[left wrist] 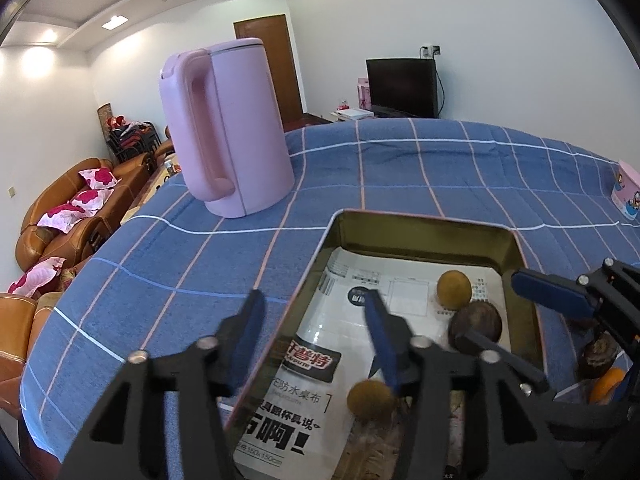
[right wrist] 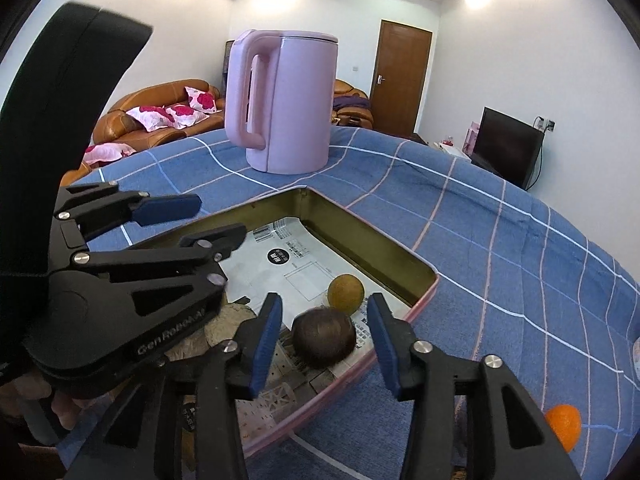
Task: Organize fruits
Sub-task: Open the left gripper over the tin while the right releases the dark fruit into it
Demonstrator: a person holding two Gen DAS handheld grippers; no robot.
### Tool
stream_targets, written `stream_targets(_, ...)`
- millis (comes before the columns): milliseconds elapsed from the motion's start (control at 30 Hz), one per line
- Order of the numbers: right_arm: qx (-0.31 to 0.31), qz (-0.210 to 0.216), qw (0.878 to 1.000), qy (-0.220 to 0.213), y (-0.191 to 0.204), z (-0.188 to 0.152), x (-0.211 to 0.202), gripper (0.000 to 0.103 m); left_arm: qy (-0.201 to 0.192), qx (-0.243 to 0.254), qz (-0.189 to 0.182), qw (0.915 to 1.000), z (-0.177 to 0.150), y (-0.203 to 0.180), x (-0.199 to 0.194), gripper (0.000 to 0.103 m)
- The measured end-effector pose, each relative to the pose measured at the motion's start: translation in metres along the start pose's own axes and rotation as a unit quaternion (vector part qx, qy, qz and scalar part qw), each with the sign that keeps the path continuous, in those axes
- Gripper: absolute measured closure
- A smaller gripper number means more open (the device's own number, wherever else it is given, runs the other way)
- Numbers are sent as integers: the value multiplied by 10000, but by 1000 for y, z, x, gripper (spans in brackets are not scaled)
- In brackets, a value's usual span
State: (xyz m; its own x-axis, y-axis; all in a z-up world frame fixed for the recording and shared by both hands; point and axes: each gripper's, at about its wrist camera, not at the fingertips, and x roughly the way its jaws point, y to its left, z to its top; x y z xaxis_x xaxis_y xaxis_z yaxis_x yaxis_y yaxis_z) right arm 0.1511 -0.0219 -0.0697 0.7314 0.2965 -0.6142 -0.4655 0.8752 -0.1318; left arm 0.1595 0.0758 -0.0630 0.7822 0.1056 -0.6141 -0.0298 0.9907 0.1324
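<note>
Your left gripper (left wrist: pixel 316 320) stands partly open over the near left wall of the tin tray (left wrist: pixel 420 220), holding nothing; a small tan fruit (left wrist: pixel 370 398) lies loose on the printed paper (left wrist: pixel 340 336) just beside its right finger. Your right gripper (right wrist: pixel 324 340) is also partly open, its blue pads either side of the dark brown fruit (right wrist: pixel 324 338) without pressing it. Just beyond, touching that one, sits a second tan fruit (right wrist: pixel 346 294). An orange (right wrist: pixel 564 426) lies outside the tray on the blue checked surface (right wrist: pixel 500 248). Farther back stands the pink kettle (right wrist: pixel 280 104).
</note>
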Motion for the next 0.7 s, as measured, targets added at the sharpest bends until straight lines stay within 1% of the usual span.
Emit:
stream_targets(200,58,-45,10000,-52,-3,-1,-2,51,-63,-45,-23,10000,0,2,-6,37)
stream_targets(300,72,-82,9999,-93,-3,-1,-4,50,-127,-79,-18,9999,1,4,-10,36)
stream_targets(400,86,-149,9997,-145,-3,-1,-5,43,-167,-162,-18,9997,1,7,-14,35)
stream_targets(433,95,-159,9997,-176,-4,-1,-6,42,-169,-183,-16,9997,1,7,-14,34)
stream_targets(700,207,-258,9989,-326,-8,-2,-12,42,-290,-374,32,9989,-3,9,-25,34)
